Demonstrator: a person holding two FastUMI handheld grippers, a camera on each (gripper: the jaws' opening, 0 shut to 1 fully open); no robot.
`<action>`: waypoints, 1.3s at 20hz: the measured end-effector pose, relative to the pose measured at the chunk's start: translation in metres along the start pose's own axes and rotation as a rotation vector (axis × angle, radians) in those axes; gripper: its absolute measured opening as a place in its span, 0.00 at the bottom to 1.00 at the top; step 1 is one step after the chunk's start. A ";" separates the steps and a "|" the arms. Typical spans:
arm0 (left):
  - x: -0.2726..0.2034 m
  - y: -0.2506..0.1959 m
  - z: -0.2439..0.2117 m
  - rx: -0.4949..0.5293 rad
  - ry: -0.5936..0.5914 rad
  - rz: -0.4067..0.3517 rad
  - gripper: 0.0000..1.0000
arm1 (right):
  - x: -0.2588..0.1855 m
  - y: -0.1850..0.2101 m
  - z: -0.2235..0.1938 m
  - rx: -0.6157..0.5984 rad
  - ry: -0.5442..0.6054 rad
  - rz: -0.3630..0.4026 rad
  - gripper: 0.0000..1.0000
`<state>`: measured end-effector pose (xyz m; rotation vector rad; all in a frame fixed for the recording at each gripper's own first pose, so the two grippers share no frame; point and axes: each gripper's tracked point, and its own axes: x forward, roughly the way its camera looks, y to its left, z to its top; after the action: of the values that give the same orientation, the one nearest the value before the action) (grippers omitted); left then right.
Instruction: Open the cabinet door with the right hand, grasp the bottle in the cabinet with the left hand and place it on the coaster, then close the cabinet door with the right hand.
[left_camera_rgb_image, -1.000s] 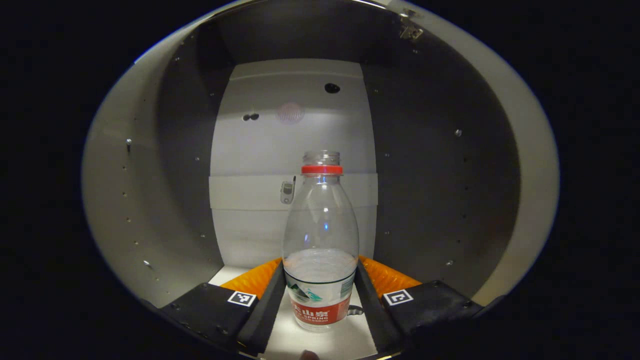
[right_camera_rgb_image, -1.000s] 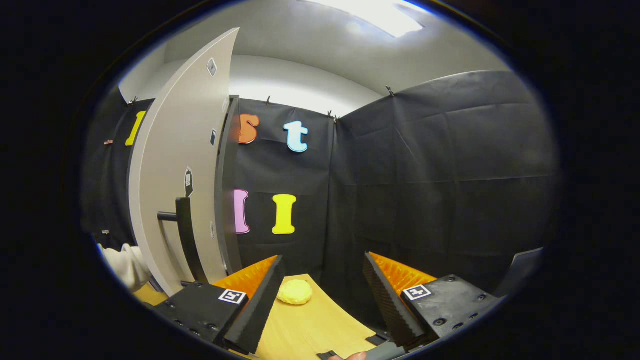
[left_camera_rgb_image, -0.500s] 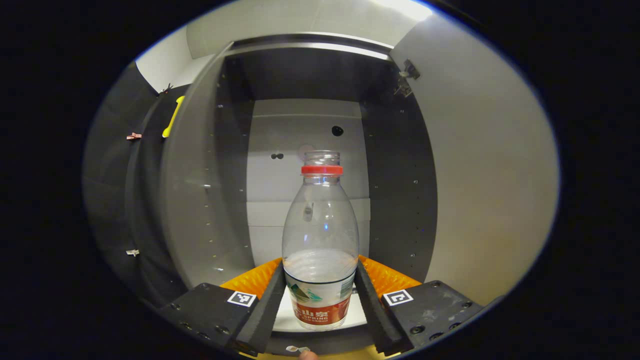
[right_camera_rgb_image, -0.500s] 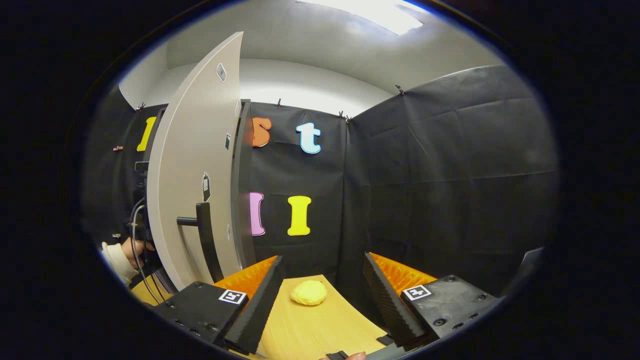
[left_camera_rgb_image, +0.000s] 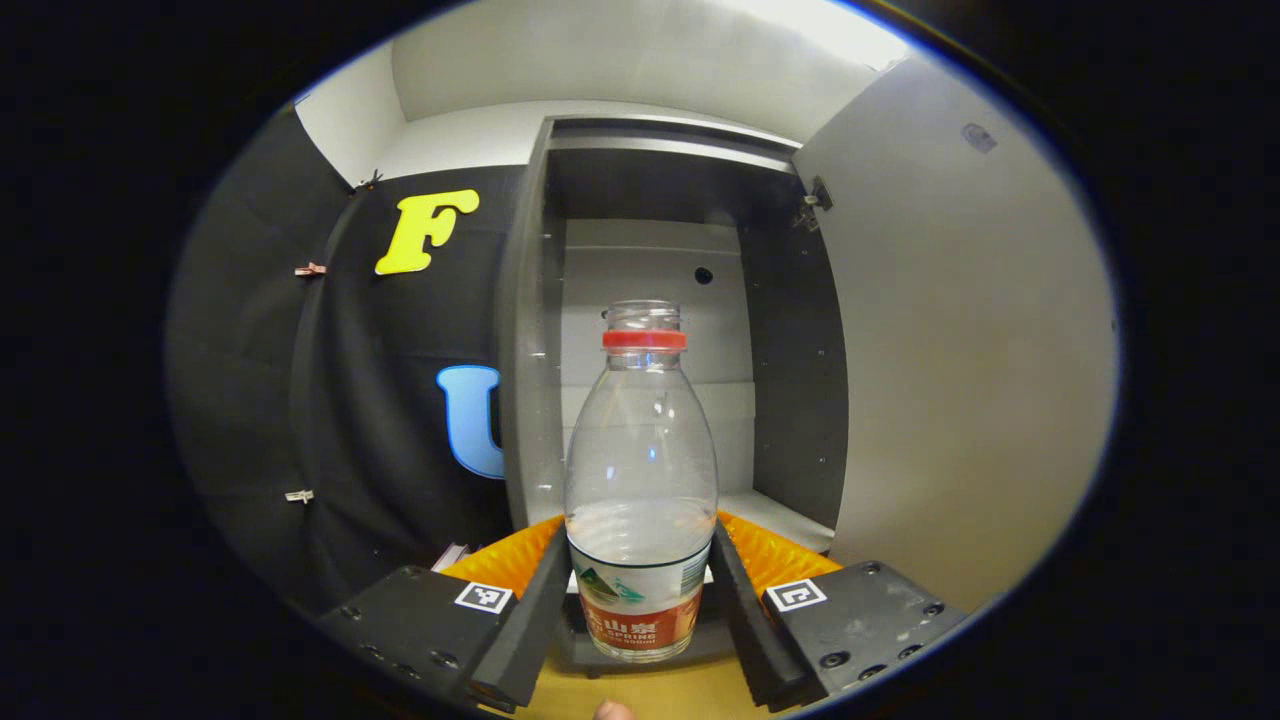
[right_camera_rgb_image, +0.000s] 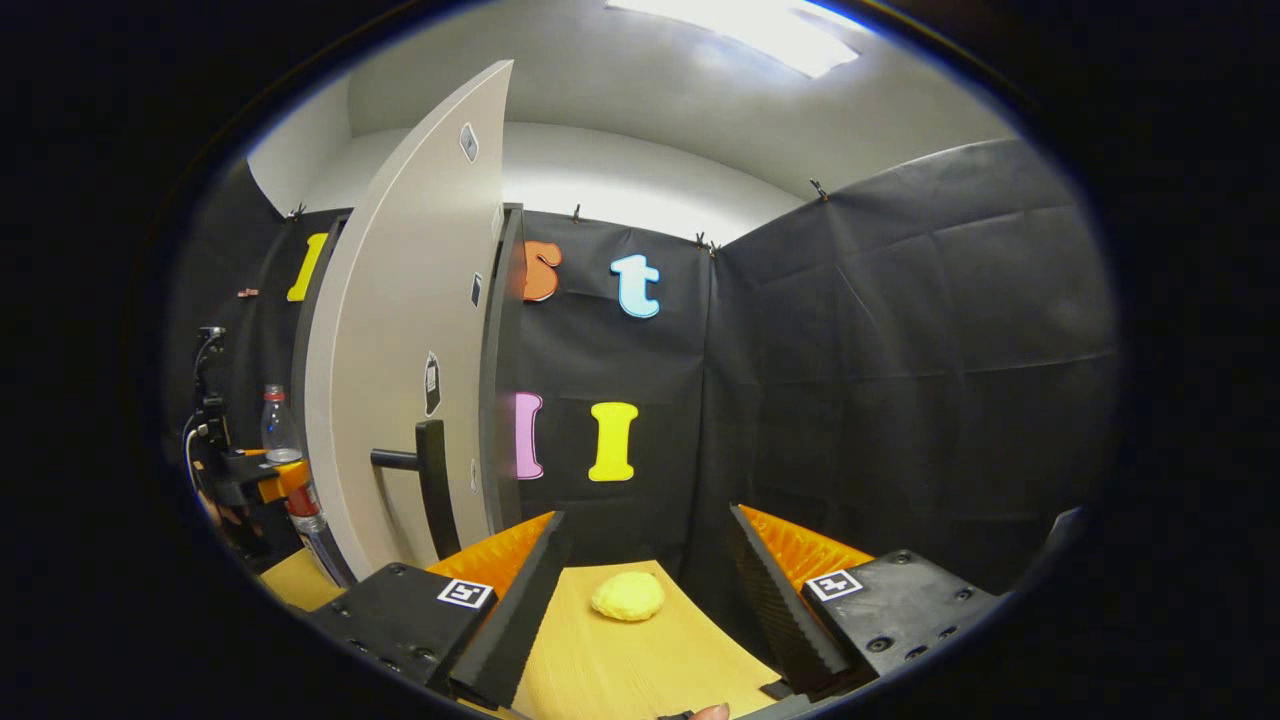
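We've got the bottle (left_camera_rgb_image: 640, 480) clamped low on its label between both fingers of the left gripper (left_camera_rgb_image: 640, 600), upright so the water stays level, held just in front of the open cabinet (left_camera_rgb_image: 650, 260). The door (right_camera_rgb_image: 400, 360) stands swung wide, giving us room to carry out. Our right gripper (right_camera_rgb_image: 640, 590) waits with jaws apart and empty over the wooden table (right_camera_rgb_image: 620, 670), near the handle (right_camera_rgb_image: 430, 480) for closing. That yellow pad (right_camera_rgb_image: 628, 596) ahead is probably the coaster.
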<state>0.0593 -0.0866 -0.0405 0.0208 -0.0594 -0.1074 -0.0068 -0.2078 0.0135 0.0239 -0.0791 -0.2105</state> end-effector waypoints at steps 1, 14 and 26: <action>-0.010 0.006 -0.005 0.004 -0.009 0.011 0.77 | 0.000 -0.002 0.000 -0.003 -0.003 -0.005 0.97; -0.111 0.049 -0.142 0.024 0.044 0.019 0.77 | 0.005 0.005 0.003 -0.028 -0.019 -0.038 0.97; -0.141 0.049 -0.285 -0.012 0.100 -0.018 0.78 | 0.009 0.021 0.002 -0.023 0.000 -0.003 0.97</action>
<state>-0.0583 -0.0177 -0.3325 0.0147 0.0411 -0.1243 0.0060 -0.1889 0.0164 0.0011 -0.0762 -0.2148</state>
